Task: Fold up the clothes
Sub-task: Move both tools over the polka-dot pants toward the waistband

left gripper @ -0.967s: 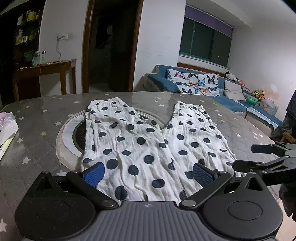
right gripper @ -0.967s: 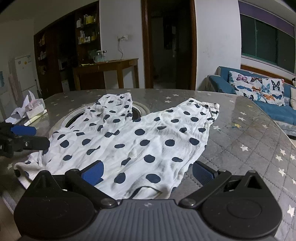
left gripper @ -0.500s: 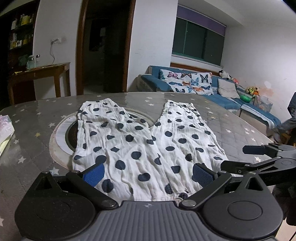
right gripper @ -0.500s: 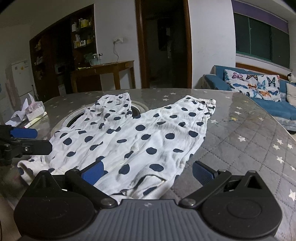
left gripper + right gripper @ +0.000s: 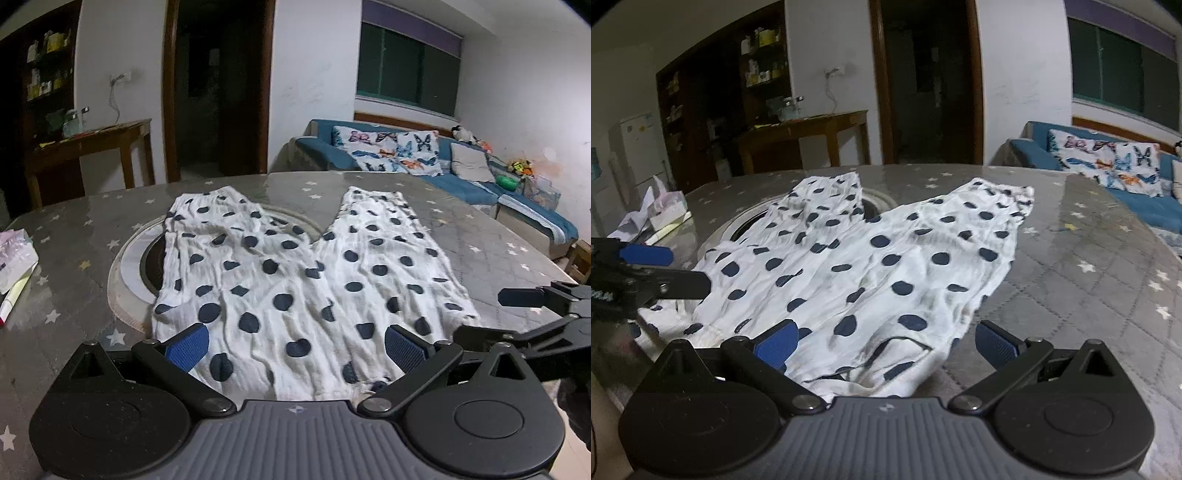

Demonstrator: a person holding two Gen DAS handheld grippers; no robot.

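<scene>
Trousers (image 5: 306,280) lie flat mid-table (image 5: 480,236), legs pointing to 12 o'clock. Left gripper (image 5: 295,345) hangs spread at their 6 o'clock hem; right gripper (image 5: 884,341), spread too, hangs at their 5 o'clock corner.

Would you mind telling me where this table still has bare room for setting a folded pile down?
The widest bare patch of the table lies right of the polka-dot trousers, toward the sofa. A narrower strip runs beyond the leg ends. The left is crowded: the round inset and tissue packet.
</scene>
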